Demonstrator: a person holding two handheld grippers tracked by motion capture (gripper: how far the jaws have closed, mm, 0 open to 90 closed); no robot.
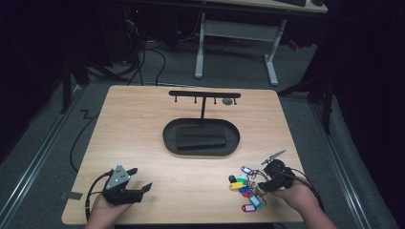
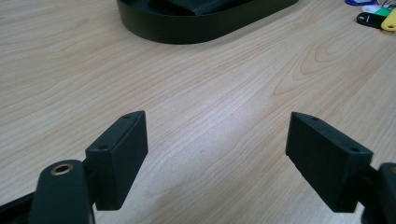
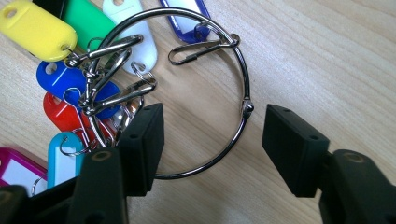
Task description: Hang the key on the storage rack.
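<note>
Where jaws straddle it, thin steel key ring [image 3: 236, 60], bright plastic tags [image 3: 37, 30] clipped on

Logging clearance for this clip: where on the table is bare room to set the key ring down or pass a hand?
Bare wood lies between the left gripper and the key ring with its tags, in front of the black oval tray, and along the table's left side. It is crowded at the near right corner, where the open right gripper straddles the ring.
</note>
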